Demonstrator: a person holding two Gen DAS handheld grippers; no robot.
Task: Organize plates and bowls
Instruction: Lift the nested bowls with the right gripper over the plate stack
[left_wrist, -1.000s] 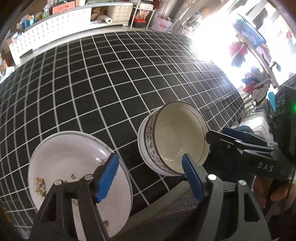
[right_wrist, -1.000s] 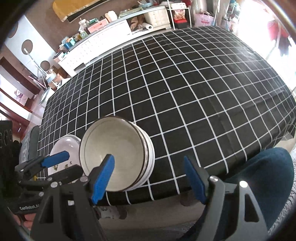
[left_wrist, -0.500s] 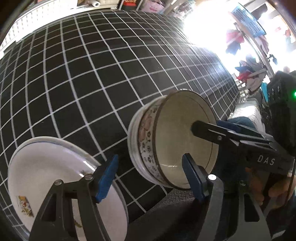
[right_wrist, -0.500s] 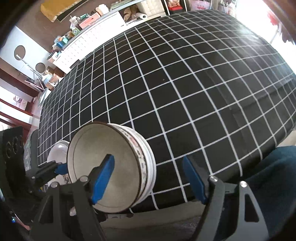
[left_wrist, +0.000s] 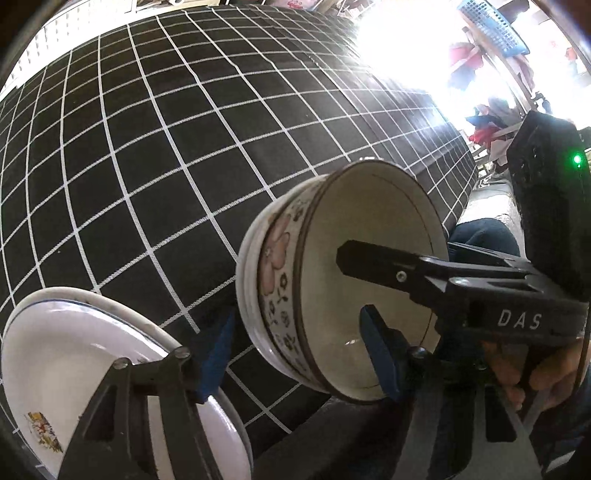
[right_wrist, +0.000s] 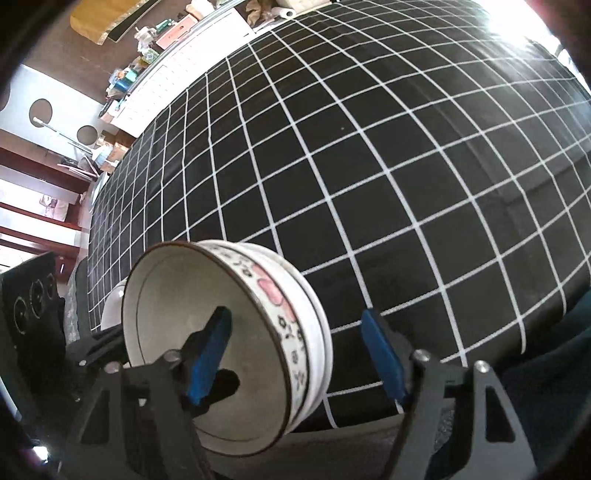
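A stack of floral bowls (left_wrist: 332, 273) stands near the front edge of the black checked table. My left gripper (left_wrist: 299, 354) is open and straddles the stack's left wall, one finger inside the top bowl. My right gripper (right_wrist: 295, 354) is open and straddles the right wall of the same stack (right_wrist: 236, 332), its left finger inside the bowl. A stack of white plates (left_wrist: 92, 373) lies left of the bowls, behind my left gripper's left finger. A sliver of the plates (right_wrist: 112, 310) shows behind the bowls in the right wrist view.
The checked tablecloth (left_wrist: 184, 147) stretches away behind the dishes. A white cabinet with clutter (right_wrist: 177, 48) stands beyond the far edge. The table's front edge runs just below the bowls. A knee in dark trousers (right_wrist: 554, 369) is at the right.
Both grippers have moved in on the bowl stack from either side. Each now has one finger inside the top bowl. The bowls and plates look much nearer.
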